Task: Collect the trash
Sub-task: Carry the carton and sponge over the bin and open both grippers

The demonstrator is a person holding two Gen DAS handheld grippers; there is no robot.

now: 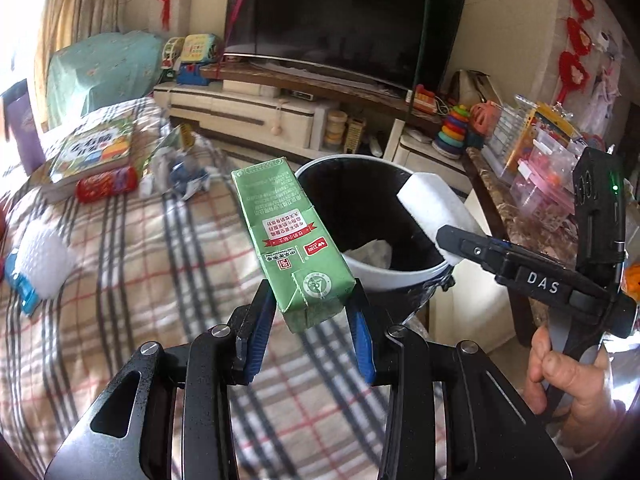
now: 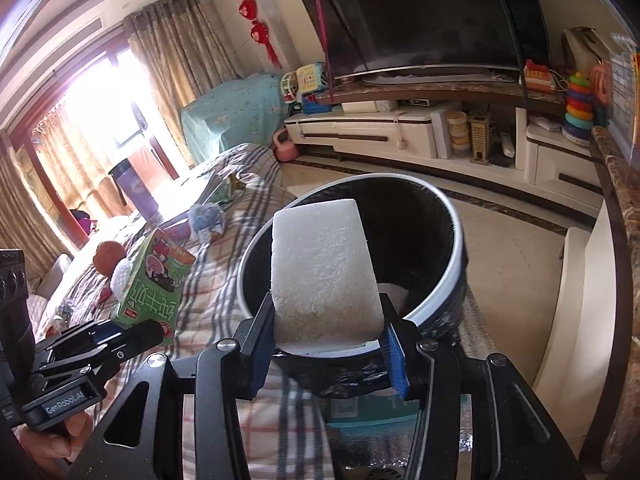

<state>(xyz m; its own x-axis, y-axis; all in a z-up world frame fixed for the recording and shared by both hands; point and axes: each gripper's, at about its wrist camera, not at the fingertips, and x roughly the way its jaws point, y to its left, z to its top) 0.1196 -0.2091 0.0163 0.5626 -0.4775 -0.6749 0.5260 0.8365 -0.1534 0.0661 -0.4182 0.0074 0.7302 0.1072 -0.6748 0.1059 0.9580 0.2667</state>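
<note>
My left gripper [image 1: 312, 312] is shut on a green milk carton [image 1: 288, 236], held above the plaid-covered sofa just left of the bin; the carton also shows in the right wrist view [image 2: 154, 284]. My right gripper [image 2: 326, 340] is shut on a white foam block [image 2: 324, 276], held over the near rim of the round bin [image 2: 456, 256]. The bin has a white rim and a black liner, with white paper at its bottom. In the left wrist view the foam block [image 1: 434, 206] sits over the bin's [image 1: 360, 200] right rim.
On the plaid cover [image 1: 160, 272] lie a red snack packet [image 1: 107, 184], crumpled wrappers [image 1: 188, 178], a white foam ball [image 1: 42, 260] and a children's book [image 1: 94, 148]. A marble-topped table [image 1: 516, 216] with toys stands right. A TV cabinet [image 2: 400, 132] is behind.
</note>
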